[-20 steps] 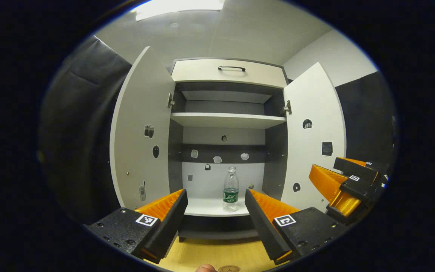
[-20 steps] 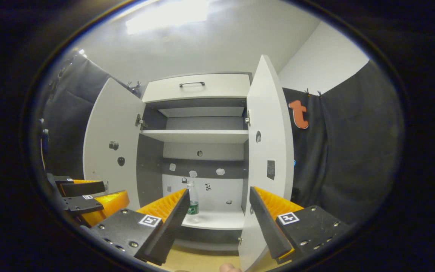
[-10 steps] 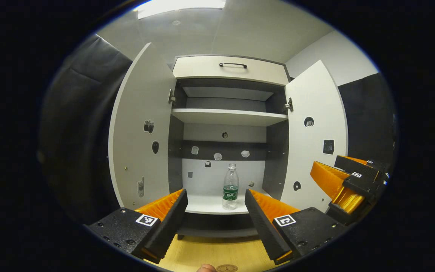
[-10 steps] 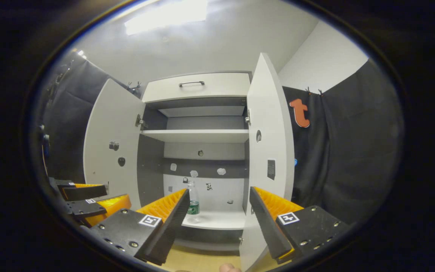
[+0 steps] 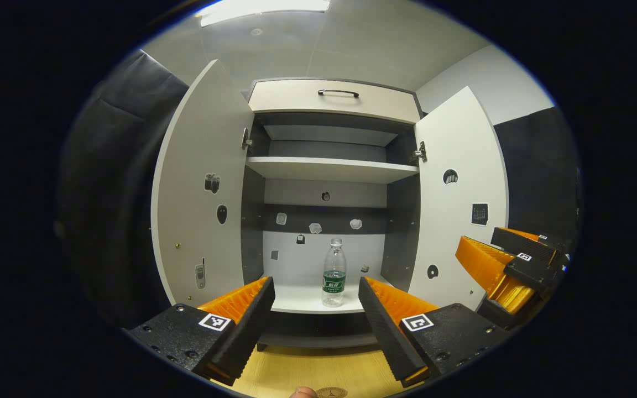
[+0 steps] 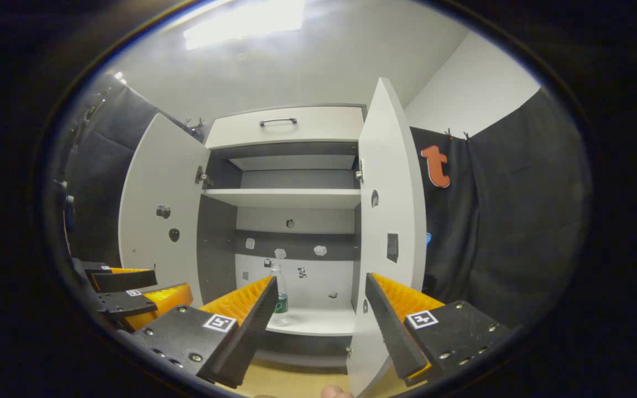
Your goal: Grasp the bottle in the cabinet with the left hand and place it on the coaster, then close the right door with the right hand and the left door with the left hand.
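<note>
Left gripper [image 5: 314, 309] wide, empty, well short of upright bottle [image 5: 333, 273]; should centre on its body. Right gripper [image 6: 318, 315] wide, idle.

A drawer [image 5: 332, 100] with a dark handle [image 5: 338, 93] sits at the top, above a white shelf [image 5: 330, 168]. Small stickers [image 5: 315, 228] dot the back panel. A ceiling light [image 5: 263, 5] glows overhead, and a yellow wooden floor [image 5: 307, 373] lies at the bottom.
</note>
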`<state>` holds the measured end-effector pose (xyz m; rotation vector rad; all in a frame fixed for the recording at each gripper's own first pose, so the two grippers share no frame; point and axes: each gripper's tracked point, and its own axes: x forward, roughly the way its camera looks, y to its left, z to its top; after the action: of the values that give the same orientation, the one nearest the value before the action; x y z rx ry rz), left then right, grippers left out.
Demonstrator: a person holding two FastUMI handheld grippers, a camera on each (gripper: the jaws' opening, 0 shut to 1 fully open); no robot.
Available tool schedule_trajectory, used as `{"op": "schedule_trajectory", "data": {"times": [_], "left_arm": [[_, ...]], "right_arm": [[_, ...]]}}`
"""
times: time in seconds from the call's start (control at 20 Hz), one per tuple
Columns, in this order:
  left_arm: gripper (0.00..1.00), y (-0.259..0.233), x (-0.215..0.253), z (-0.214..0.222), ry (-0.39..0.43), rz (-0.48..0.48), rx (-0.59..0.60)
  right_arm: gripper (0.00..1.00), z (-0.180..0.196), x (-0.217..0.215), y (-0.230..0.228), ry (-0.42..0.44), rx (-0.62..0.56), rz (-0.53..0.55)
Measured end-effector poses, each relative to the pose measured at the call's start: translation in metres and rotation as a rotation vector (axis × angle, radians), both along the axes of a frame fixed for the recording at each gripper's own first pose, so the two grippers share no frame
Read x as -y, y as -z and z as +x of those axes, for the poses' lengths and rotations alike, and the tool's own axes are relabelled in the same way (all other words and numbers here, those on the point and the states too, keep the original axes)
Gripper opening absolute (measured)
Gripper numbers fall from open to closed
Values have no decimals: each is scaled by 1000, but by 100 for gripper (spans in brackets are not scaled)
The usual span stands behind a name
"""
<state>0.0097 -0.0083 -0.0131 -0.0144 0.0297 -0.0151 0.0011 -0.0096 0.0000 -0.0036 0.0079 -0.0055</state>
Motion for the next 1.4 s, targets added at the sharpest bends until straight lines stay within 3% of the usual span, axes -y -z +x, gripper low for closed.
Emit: {"op": "schedule_trajectory", "data": {"times": [0.15, 0.35, 0.8, 1.4], "left_arm": [[96, 1, 5, 6, 20, -3, -2], [96, -2, 11, 28, 64, -11, 0], [96, 8, 38, 121, 164, -37, -28], [96, 68, 42, 252, 134, -32, -148]], "right_arm": [[93, -2, 4, -2, 9, 6, -3], [96, -9, 18, -6, 45, 11, -8], [93, -41, 76, -16, 203, 28, -67], [96, -59, 151, -10, 412, 11, -148]]}}
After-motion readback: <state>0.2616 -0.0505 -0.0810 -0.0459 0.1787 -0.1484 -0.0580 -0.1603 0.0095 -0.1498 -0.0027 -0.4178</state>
